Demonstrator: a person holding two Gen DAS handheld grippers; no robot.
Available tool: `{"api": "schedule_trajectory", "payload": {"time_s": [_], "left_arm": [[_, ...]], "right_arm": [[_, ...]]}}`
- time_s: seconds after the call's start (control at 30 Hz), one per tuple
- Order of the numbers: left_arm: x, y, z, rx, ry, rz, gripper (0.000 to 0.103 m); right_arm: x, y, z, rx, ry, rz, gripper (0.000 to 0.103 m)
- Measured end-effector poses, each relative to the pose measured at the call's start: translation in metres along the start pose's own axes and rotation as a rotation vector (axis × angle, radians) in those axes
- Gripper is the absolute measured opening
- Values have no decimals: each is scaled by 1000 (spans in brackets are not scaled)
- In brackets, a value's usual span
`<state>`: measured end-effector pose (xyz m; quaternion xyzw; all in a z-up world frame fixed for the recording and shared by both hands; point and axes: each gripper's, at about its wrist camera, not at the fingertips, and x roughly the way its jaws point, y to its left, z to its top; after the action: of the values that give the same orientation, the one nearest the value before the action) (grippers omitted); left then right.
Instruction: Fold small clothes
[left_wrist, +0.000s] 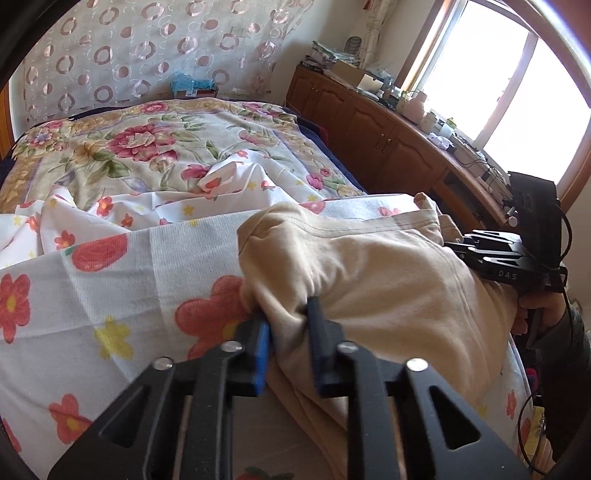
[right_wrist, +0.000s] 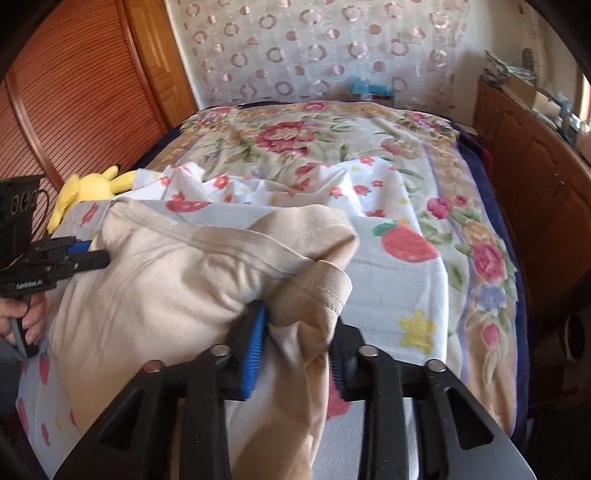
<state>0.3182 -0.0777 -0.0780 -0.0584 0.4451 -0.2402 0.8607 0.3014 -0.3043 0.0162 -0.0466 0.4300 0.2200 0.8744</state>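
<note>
Gripping beige garment (left_wrist: 369, 266) edges w/ both: left hand-held gripper (left_wrist: 288, 332), right hand-held gripper (right_wrist: 295, 332), above floral sheet (left_wrist: 110, 295).

Both wrist views look close along the bed (left_wrist: 155, 147); sharing it.

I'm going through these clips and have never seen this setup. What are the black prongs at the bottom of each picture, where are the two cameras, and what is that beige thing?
There is no robot here. A person holds a two-finger clamp tool in each hand, and each tool carries a wide-angle camera looking forward along its fingers. The black prongs are those fingers. One picture comes from the left gripper, the other from the right gripper; each also shows the other tool off to its side. Both are pinched shut on the beige garment, one at each end, so it is bunched and raised between them. Beneath it lies a white flowered sheet over a floral bedspread. A yellow plush toy sits at the bed's edge.
</note>
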Motion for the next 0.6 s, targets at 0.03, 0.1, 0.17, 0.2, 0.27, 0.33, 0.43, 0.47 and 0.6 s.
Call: {"api": "schedule_trajectory", "payload": {"time_s": [0.03,0.1,0.17,0.2,0.27,0.33,0.43,0.47,0.6], "left_arm": [[-3,-3,0,6,-9,2,14],[-14,-8,1,20,-37,-6,12],[-28,-14,0,31,-71,-10,11],[-37,-17,-1,39,-87,-9,11],[-61,-28,-4,72,-142,-6,11],[-83,-34,-8,89,-184,-15,11],[-115,-35,-16,85,-249,-14,11],[-125,-32,-18,80,-266,-9,10],[-161,-9,-32,36,-330,30,10]], "right_arm": [[0,-1,1,-11,4,18,16],[0,-3,2,-25,7,26,9],[-5,0,1,-52,-28,-11,8],[-11,2,0,-50,-59,-25,8],[-28,9,-1,-50,-135,-57,7],[-47,18,-1,-54,-214,-65,7],[-67,34,4,-71,-290,-60,7],[-72,41,6,-83,-308,-50,7],[-81,71,19,-133,-371,-31,7]]}}
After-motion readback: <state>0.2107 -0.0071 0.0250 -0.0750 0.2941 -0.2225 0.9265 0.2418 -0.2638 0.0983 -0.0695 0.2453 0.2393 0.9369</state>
